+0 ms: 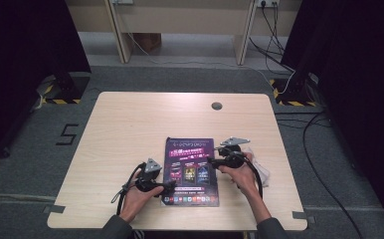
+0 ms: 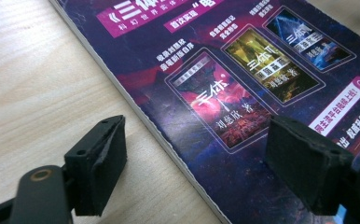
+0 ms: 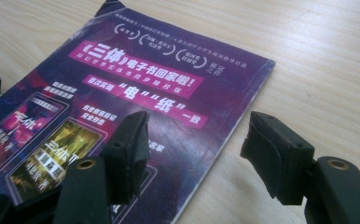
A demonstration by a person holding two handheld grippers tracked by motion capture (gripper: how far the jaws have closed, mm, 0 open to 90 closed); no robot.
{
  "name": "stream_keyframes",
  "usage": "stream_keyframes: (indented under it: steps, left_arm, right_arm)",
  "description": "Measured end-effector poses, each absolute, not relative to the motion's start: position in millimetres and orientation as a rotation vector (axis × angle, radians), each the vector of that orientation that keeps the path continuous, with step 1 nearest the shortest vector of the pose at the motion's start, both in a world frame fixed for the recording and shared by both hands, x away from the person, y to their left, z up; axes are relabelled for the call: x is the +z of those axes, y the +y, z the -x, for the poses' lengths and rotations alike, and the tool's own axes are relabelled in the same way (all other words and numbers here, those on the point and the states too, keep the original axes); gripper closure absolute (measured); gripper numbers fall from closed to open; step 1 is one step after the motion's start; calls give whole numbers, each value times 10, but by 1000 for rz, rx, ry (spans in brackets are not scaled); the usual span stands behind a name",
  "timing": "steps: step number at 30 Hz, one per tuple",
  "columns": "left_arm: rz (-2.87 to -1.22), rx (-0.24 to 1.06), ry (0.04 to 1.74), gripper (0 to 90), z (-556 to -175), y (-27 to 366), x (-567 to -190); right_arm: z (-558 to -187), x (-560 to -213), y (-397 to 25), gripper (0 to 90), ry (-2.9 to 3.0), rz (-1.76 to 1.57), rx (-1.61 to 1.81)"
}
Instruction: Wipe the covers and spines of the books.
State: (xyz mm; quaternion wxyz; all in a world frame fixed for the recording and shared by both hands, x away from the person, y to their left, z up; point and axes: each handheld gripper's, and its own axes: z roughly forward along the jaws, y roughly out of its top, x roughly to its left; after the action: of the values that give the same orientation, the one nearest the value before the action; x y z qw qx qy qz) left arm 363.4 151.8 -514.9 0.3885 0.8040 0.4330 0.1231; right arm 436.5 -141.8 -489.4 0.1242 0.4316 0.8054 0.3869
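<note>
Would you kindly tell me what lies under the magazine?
The magazine lies flat on the wooden table, closed. Whatever might sit between them is covered by it.

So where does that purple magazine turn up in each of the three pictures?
High view: the purple magazine lies flat at the table's near middle, between the two hands.
Left gripper view: it runs across the upper right, its edge between the open tongs.
Right gripper view: it covers the left and centre, its edge between the open tongs.
Shared landmark: the pink headline banner.
</note>
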Motion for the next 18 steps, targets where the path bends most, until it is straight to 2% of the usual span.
stream_keyframes:
  steps: [8, 18]
  left_arm:
    - [-2033, 273, 1085, 217, -3668, 1485, -5148]
    - [-2046, 288, 1080, 223, -3659, 1449, -5146]
  right_arm:
    - [-4461, -5037, -1304, 407, 2368, -1299, 1076]
    - [-4511, -5085, -1280, 373, 2338, -1349, 1100]
